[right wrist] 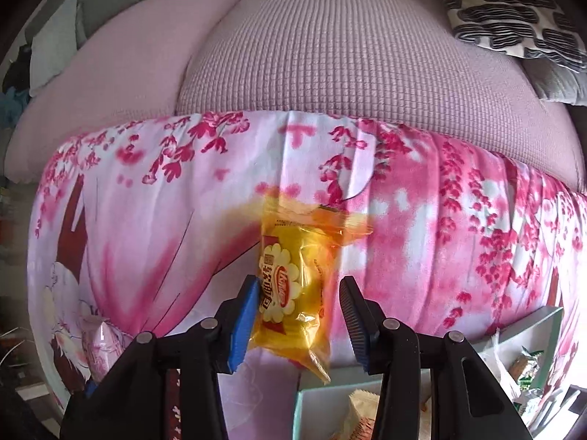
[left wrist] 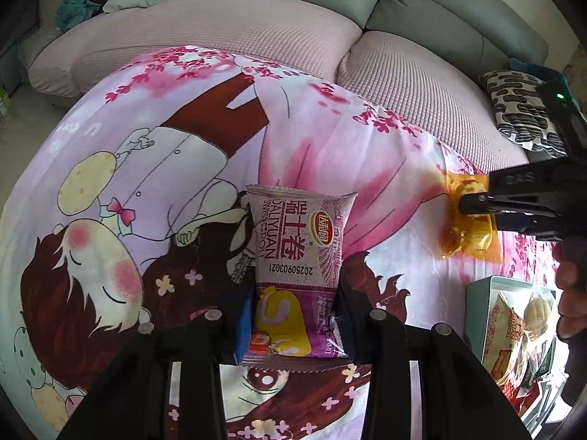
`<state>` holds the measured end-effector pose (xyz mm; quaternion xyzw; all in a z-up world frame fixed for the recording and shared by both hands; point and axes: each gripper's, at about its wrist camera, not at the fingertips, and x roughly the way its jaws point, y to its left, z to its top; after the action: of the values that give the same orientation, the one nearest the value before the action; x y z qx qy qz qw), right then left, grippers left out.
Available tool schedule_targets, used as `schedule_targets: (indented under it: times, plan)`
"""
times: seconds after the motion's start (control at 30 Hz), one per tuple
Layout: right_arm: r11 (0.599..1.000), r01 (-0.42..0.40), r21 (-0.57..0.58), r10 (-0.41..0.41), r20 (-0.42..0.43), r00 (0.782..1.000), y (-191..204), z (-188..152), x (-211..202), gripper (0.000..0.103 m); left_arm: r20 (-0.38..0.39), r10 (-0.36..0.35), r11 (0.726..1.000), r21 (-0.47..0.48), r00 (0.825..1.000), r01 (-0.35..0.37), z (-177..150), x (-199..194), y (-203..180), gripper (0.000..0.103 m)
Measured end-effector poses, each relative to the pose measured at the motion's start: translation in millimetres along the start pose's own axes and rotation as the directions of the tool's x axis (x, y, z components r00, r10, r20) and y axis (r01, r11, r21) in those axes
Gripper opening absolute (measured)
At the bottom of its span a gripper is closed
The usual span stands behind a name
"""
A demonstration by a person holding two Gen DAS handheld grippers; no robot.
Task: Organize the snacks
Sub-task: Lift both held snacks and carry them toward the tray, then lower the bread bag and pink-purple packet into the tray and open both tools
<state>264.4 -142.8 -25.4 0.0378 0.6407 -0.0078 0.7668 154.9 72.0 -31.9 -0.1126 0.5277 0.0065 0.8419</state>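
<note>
A purple Swiss roll packet (left wrist: 295, 267) lies on the cartoon-print cloth (left wrist: 146, 168) between the fingers of my left gripper (left wrist: 290, 326), which press its lower sides. A yellow bun packet (right wrist: 293, 286) lies on the cloth between the fingers of my right gripper (right wrist: 299, 315). The left blue pad touches it and the right finger stands apart from it. In the left wrist view the right gripper (left wrist: 466, 203) reaches over this yellow packet (left wrist: 469, 234) from the right.
A mint-green box (left wrist: 477, 311) with several snack packets stands at the right; its rim (right wrist: 308, 399) shows under the right gripper. A pink sofa (right wrist: 330, 55) lies behind the cloth, with a black-and-white pillow (left wrist: 521, 110) at the right.
</note>
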Motion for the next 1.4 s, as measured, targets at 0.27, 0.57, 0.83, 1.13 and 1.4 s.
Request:
schedule_targets:
  times: [0.27, 0.57, 0.83, 1.13, 1.4]
  plan:
    - [0.998, 0.064, -0.019, -0.064, -0.013, 0.998, 6, 3, 14, 0.048, -0.01, -0.008, 1.0, 0.013, 1.0, 0.008, -1, 4, -5, 0.04]
    - [0.991, 0.126, -0.039, -0.126, 0.003, 0.992, 11, 5, 25, 0.041, -0.023, -0.023, 0.999, 0.027, 0.999, 0.023, -2, 5, -8, 0.04]
    - [0.995, 0.096, -0.034, -0.095, 0.026, 0.995, 6, -5, -11, 0.041, -0.025, -0.052, 0.998, 0.034, 0.998, 0.053, -5, -6, -14, 0.04]
    - [0.998, 0.024, -0.06, -0.02, 0.063, 0.998, 12, -43, -67, 0.041, -0.004, -0.119, 0.992, 0.041, 0.993, 0.119, -16, -37, -24, 0.04]
    - [0.999, -0.027, -0.039, 0.031, 0.108, 0.994, 5, -83, -95, 0.041, -0.019, -0.185, 0.981, 0.057, 0.983, 0.186, -27, -54, -32, 0.04]
